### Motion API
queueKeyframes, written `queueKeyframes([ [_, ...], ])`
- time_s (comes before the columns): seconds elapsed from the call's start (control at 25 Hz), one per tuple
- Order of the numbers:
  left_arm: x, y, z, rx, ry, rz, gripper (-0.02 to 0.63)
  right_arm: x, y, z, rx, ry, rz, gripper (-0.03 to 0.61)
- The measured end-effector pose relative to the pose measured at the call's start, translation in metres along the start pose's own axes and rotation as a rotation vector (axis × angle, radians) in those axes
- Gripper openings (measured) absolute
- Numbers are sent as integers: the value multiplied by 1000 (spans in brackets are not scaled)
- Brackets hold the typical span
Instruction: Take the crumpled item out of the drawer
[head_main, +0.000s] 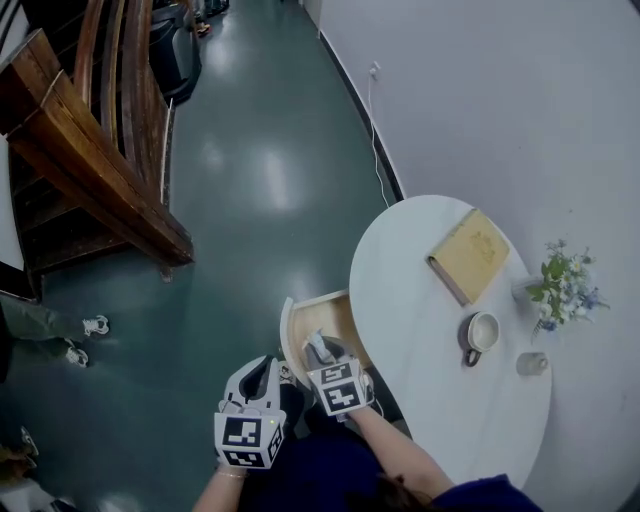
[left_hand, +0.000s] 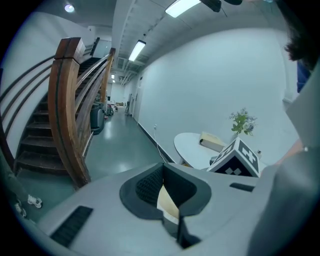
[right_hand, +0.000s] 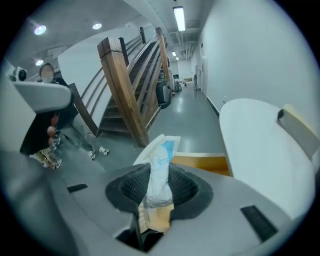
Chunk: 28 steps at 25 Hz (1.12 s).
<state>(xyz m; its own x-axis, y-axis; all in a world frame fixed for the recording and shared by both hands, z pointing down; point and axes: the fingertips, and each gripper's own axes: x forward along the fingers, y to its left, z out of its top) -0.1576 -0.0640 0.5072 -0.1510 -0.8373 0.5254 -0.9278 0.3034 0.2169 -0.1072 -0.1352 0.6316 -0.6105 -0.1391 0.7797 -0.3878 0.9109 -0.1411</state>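
Note:
The wooden drawer (head_main: 330, 312) stands pulled out from under the left edge of the round white table (head_main: 420, 300). My right gripper (head_main: 322, 354) hovers over the drawer's near end, shut on the crumpled item (head_main: 318, 346). In the right gripper view the crumpled item (right_hand: 161, 160) is a white and blue wad that sticks up between the pads, above the drawer (right_hand: 200, 162). My left gripper (head_main: 262, 376) hangs left of the drawer over the floor. In the left gripper view the left gripper (left_hand: 167, 196) has its jaws together with nothing between them.
On the table lie a tan book (head_main: 470, 255), a cup (head_main: 483, 332), a small glass (head_main: 531, 363) and a vase of flowers (head_main: 562, 283). A wooden staircase (head_main: 90, 150) rises at the left. Another person's feet (head_main: 88, 328) stand on the green floor, left of my grippers.

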Motion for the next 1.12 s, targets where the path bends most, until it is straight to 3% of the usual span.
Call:
queueKeyframes([
  [0.32, -3, -13, 17, 24, -40, -31, 5, -54, 2, 36, 35, -123, -25, 117],
  [0.72, 7, -36, 25, 18, -48, -111, 5, -111, -9, 46, 85, -240, -101, 117],
  [1.12, 9, -71, 47, 111, -93, -190, 5, -174, -43, 49, 148, -367, -236, 118],
])
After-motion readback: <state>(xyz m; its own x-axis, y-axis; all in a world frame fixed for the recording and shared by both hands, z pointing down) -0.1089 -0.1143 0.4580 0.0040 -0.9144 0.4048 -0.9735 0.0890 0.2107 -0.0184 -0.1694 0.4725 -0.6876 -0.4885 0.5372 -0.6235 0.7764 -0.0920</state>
